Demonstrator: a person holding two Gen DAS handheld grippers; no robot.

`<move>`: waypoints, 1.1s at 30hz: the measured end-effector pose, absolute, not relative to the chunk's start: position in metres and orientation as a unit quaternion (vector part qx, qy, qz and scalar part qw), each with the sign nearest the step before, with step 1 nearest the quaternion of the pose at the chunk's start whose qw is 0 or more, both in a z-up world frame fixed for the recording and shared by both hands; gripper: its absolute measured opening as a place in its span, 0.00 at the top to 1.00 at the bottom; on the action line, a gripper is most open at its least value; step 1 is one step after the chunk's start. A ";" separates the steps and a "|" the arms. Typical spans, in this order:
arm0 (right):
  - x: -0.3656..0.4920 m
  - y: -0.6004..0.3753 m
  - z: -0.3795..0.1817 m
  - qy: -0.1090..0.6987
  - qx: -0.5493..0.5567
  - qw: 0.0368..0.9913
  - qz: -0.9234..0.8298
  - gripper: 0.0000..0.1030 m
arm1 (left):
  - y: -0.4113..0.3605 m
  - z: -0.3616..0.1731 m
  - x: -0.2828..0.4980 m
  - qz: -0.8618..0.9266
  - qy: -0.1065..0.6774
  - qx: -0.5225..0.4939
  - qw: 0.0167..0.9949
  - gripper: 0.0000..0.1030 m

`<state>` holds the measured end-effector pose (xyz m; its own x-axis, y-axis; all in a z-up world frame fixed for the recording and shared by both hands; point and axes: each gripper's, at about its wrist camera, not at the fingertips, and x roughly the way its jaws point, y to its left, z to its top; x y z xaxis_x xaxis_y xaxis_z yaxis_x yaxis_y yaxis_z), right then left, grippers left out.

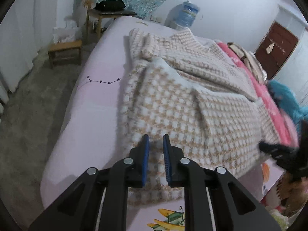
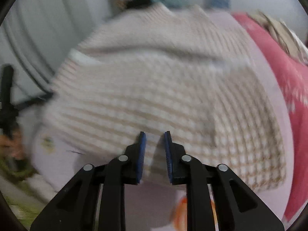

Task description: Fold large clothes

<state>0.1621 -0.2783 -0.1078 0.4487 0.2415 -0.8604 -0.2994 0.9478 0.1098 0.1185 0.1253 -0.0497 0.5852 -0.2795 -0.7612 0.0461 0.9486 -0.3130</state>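
Observation:
A large beige-and-white checked knit sweater [image 1: 192,96] lies spread on a bed with a pale pink sheet [image 1: 92,104]; one part is folded over its middle. My left gripper [image 1: 156,137] is at the sweater's near hem, jaws narrow and shut on the knit between the blue pads. In the blurred right wrist view the same sweater [image 2: 154,88] fills the picture. My right gripper [image 2: 154,133] is over its near edge with jaws a little apart; the hem lies between them with a shadowed gap beside one pad. The right gripper [image 1: 279,150] also shows at the left view's right edge.
A pink-red blanket [image 1: 269,100] and a blue plush thing [image 1: 284,96] lie along the bed's far side. Wooden chair [image 1: 107,5], low stool [image 1: 65,52] and water bottle [image 1: 187,13] stand beyond the bed. Grey floor [image 1: 28,125] is on the left.

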 end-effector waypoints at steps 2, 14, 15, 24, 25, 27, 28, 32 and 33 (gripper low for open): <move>0.165 -0.290 -0.107 0.505 0.016 0.846 0.171 0.77 | 0.127 -0.047 0.114 -0.092 0.447 -0.127 0.881 0.86; 0.190 -0.367 -0.087 0.494 0.029 0.869 0.011 0.79 | 0.134 -0.044 0.112 -0.093 0.446 -0.141 0.879 0.86; 0.193 -0.362 -0.082 0.487 0.024 0.873 0.013 0.79 | 0.134 -0.044 0.112 -0.093 0.445 -0.142 0.879 0.86; 0.250 -0.343 -0.073 0.444 0.036 0.895 0.021 0.76 | 0.130 -0.016 0.156 -0.084 0.403 -0.139 0.901 0.73; 0.257 -0.344 -0.078 0.452 0.030 0.891 0.004 0.75 | 0.129 -0.020 0.165 -0.069 0.412 -0.134 0.899 0.73; 0.271 -0.345 -0.098 0.474 0.040 0.879 -0.013 0.75 | 0.134 -0.040 0.184 -0.019 0.457 -0.132 0.879 0.67; 0.271 -0.346 -0.099 0.472 0.051 0.880 -0.013 0.75 | 0.139 -0.049 0.190 -0.010 0.475 -0.147 0.868 0.65; 0.259 -0.346 -0.083 0.470 0.066 0.880 -0.005 0.64 | 0.145 -0.037 0.181 0.003 0.457 -0.171 0.873 0.62; 0.254 -0.343 -0.074 0.463 0.073 0.883 0.015 0.61 | 0.142 -0.030 0.177 0.007 0.446 -0.162 0.880 0.61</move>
<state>0.2539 -0.3428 -0.0744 0.5710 0.0946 -0.8155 0.0405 0.9889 0.1431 0.1768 0.1419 -0.0303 0.6022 -0.1318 -0.7874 -0.1574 0.9473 -0.2789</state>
